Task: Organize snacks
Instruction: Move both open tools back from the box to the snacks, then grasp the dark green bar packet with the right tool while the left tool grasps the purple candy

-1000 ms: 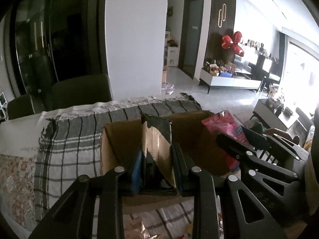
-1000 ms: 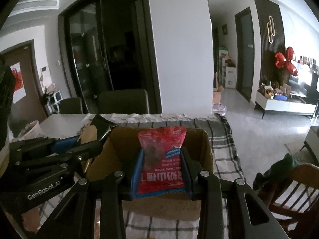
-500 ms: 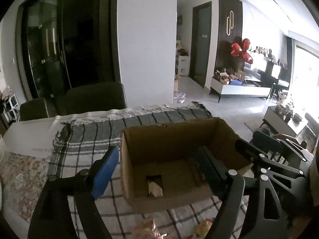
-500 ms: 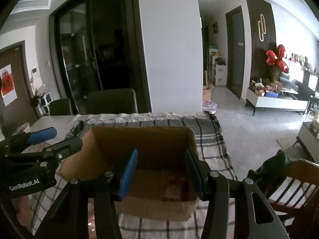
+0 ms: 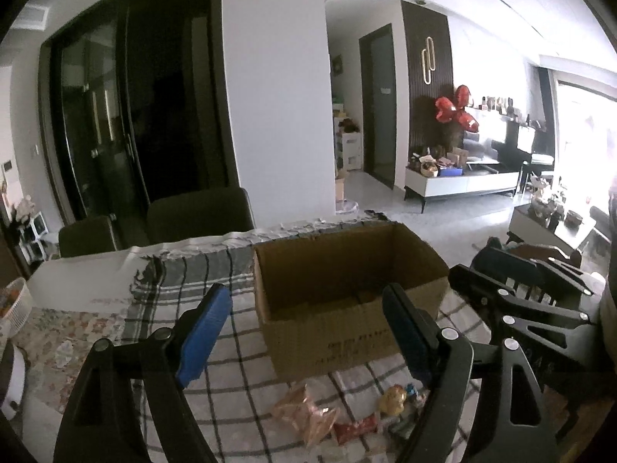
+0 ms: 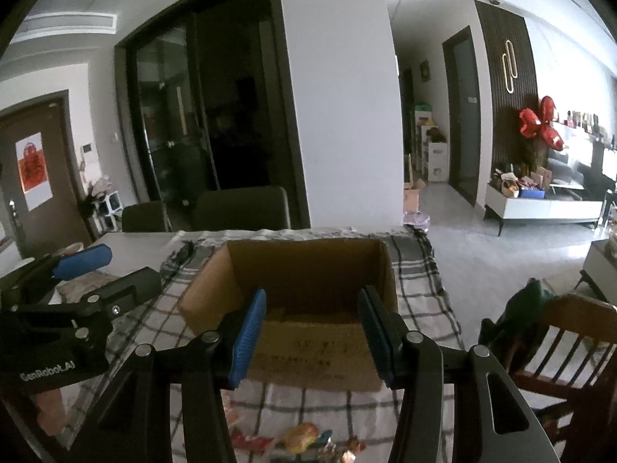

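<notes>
An open cardboard box (image 5: 347, 332) (image 6: 308, 355) stands on the checked tablecloth. My left gripper (image 5: 308, 328) is open and empty, drawn back before the box's near wall. My right gripper (image 6: 312, 328) is also open and empty in front of the box. It shows at the right of the left wrist view as the right gripper (image 5: 501, 277). The left gripper (image 6: 92, 270) shows at the left of the right wrist view. Loose snack packets (image 5: 308, 413) (image 6: 300, 436) lie on the cloth below the fingers. From here the box's inside is mostly hidden.
The checked cloth (image 5: 231, 366) covers the table, with a floral cloth (image 5: 50, 332) at the left. Dark chairs (image 5: 200, 212) stand behind the table. A wooden chair (image 6: 559, 347) is at the right. A white basket (image 5: 11, 308) sits at the far left.
A second ago the left gripper held a dark packet and the right a red packet over the box. Both let go, the packets dropped in, and both grippers drew back.
</notes>
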A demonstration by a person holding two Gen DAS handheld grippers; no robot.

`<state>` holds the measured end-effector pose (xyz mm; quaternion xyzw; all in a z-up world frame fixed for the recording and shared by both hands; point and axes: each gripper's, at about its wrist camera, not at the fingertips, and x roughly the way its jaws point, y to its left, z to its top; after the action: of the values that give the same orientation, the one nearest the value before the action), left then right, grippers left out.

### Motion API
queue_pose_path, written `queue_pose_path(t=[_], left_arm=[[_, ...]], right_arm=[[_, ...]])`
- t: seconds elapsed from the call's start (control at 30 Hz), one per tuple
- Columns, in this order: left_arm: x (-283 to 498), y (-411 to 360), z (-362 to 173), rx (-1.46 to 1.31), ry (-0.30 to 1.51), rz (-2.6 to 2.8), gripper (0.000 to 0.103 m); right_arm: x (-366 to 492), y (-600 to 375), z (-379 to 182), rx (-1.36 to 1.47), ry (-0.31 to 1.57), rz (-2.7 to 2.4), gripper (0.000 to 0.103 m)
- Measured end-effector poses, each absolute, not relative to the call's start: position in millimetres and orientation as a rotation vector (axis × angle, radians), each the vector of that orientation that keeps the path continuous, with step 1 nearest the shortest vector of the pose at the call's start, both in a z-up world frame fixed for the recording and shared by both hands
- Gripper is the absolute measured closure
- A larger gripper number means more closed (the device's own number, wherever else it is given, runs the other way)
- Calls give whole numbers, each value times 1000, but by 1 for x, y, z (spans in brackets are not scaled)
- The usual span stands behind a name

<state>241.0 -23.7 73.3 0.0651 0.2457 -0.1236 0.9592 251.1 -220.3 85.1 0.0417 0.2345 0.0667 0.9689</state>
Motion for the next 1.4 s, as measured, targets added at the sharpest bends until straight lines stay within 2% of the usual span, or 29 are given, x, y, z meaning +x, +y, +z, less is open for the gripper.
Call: queue_pose_path(t=[0.37, 0.77, 1.1, 1.2, 1.4], left_arm=[[191, -4, 40, 124, 535, -206, 22], [154, 11, -25, 73, 711, -194, 23], [149, 11, -72, 64, 774, -182, 37], [155, 11, -84, 39, 798, -193, 43], [168, 10, -99, 11, 832, -201, 50]], right_arm=[[203, -203, 63, 47, 494, 132, 52], [169, -192, 13, 54, 605, 156, 52], [161, -189, -42, 58, 742, 175, 52], [164, -190, -53, 67, 767, 168, 52], [174, -194, -66, 70, 789, 159, 52]])
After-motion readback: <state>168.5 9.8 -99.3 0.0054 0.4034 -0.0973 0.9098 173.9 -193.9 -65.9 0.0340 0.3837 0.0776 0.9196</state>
